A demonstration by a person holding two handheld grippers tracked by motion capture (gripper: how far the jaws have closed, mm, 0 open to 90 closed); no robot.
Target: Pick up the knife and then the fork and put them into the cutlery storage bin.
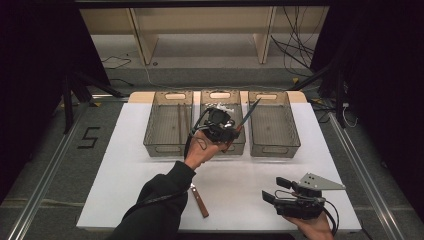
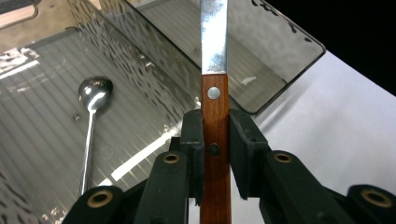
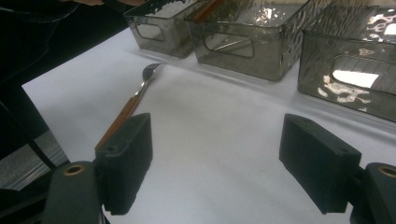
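Our left gripper (image 2: 215, 154) grasps the knife (image 2: 215, 116) over the bins (image 1: 274, 125); right jaws released, fork (image 3: 135, 100) left on the surface.

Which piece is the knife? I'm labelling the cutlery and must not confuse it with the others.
Start at the three smoky bins on the white table. Above the middle one, the left gripper clamps the knife by its wooden handle. Its flat steel blade sets it apart from the spoon and the fork.
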